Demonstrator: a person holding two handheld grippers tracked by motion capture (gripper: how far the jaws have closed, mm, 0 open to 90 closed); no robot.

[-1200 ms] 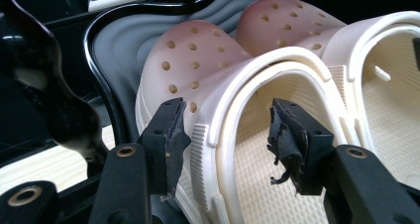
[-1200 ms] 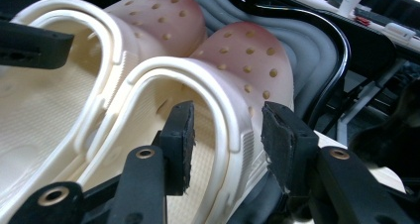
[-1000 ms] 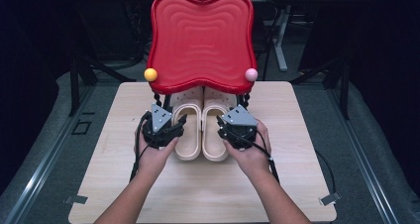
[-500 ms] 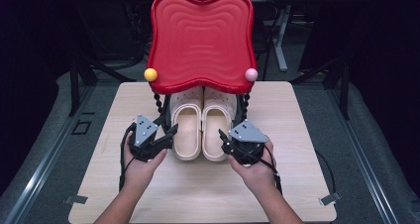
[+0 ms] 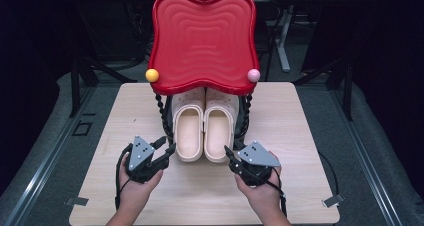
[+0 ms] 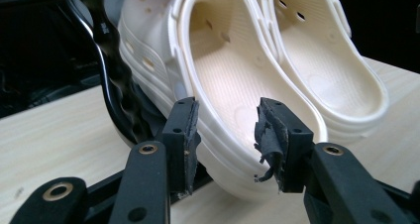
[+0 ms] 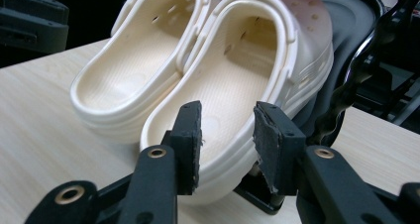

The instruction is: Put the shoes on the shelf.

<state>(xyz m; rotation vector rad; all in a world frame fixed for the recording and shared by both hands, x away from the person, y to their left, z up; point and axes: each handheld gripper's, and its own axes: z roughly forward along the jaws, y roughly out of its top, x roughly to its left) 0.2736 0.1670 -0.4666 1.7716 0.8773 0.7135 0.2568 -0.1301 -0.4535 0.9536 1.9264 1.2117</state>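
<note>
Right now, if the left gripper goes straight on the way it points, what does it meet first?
Probably the heel rim of the left clog, straight ahead of the left gripper; depth is uncertain.

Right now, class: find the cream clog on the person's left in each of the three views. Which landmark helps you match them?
High view: the left clog lies centre, under the red tray, left of its twin.
Left gripper view: it is the nearer clog, centre, just beyond the gripper's jaws.
Right gripper view: it is the farther clog, upper left.
Shared landmark: the black twisted stand leg.
</note>
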